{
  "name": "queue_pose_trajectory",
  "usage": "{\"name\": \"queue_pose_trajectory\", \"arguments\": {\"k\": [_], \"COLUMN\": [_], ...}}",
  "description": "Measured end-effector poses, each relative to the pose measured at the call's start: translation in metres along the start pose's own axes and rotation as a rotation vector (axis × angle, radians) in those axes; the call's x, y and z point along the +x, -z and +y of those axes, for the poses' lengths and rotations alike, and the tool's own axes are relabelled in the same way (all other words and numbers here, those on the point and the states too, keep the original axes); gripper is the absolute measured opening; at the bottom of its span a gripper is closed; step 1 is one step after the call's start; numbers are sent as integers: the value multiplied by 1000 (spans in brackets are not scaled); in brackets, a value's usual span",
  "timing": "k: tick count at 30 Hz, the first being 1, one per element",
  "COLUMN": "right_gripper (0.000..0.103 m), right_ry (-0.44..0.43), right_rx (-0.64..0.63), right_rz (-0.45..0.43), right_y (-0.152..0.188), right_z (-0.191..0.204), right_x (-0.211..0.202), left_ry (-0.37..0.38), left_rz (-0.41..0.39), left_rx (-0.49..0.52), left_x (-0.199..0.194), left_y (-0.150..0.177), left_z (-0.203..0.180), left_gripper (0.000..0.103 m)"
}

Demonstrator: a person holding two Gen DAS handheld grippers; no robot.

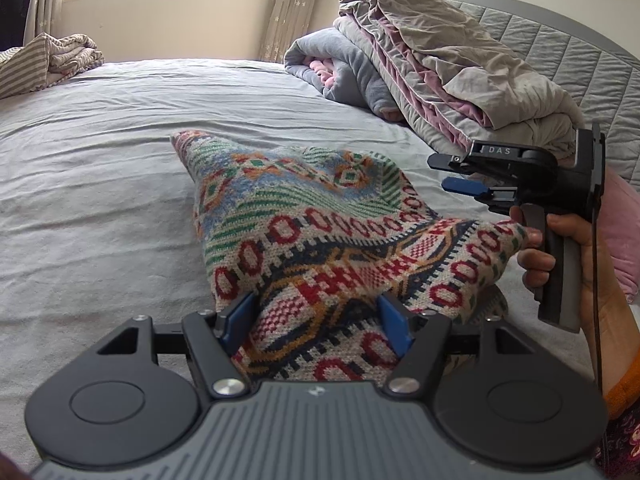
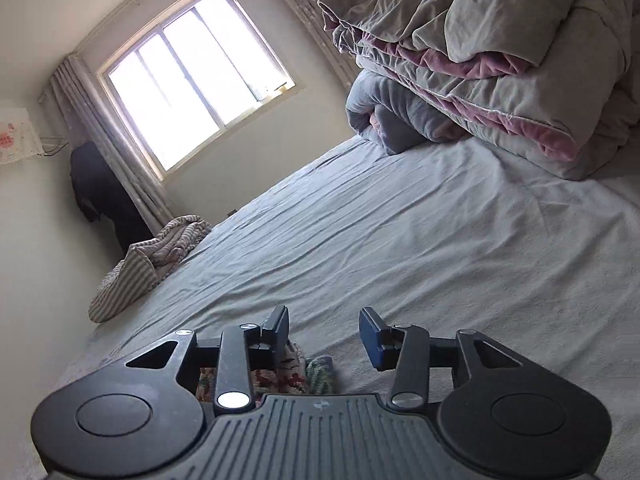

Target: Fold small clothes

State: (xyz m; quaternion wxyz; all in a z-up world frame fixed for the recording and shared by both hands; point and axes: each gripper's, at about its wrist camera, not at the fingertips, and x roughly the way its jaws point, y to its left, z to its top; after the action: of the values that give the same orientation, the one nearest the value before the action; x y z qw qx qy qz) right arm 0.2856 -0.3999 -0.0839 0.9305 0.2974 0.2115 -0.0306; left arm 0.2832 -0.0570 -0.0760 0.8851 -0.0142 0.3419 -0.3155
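Observation:
A patterned knit garment (image 1: 304, 224) in red, blue, green and cream hangs lifted over the grey bed sheet (image 1: 100, 152). My left gripper (image 1: 316, 316) has its blue pads wide apart with the knit bunched between them, not pinched. My right gripper (image 1: 456, 172) shows at the right in the left wrist view, jaws apart, just above the garment's right corner, which the person's fingers hold against the handle. In the right wrist view the right gripper (image 2: 326, 334) is open and empty, with a bit of the knit (image 2: 296, 372) under it.
A pile of folded grey and pink quilts (image 1: 436, 60) lies at the back right by the quilted headboard (image 1: 560, 48). A striped blanket (image 1: 44, 60) lies at the far left bed edge. A window (image 2: 192, 80) and curtains are beyond the bed.

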Motion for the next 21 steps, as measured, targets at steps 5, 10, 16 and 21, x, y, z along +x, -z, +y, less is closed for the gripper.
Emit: {"name": "queue_pose_trajectory", "arguments": {"k": [5,10,16,21], "right_gripper": [50,48,11,28], "right_ry": [-88,-132,-126,-91], "right_rx": [-13,-7,-159,-194], "right_rz": [265,458,476,436], "right_y": [-4,13,43,34], "right_z": [12,21,11,17], "right_x": [-5,-27,-49,-57], "left_ry": [0,-6,-18,-26], "left_rz": [-8,-31,5,17], "left_rx": [-60,-132,-98,-47], "left_x": [-5,-6,0,-8], "left_y": [-8,-12,-5,-9], "left_z": [4,7,4,0], "left_gripper": [67,64,68,68]}}
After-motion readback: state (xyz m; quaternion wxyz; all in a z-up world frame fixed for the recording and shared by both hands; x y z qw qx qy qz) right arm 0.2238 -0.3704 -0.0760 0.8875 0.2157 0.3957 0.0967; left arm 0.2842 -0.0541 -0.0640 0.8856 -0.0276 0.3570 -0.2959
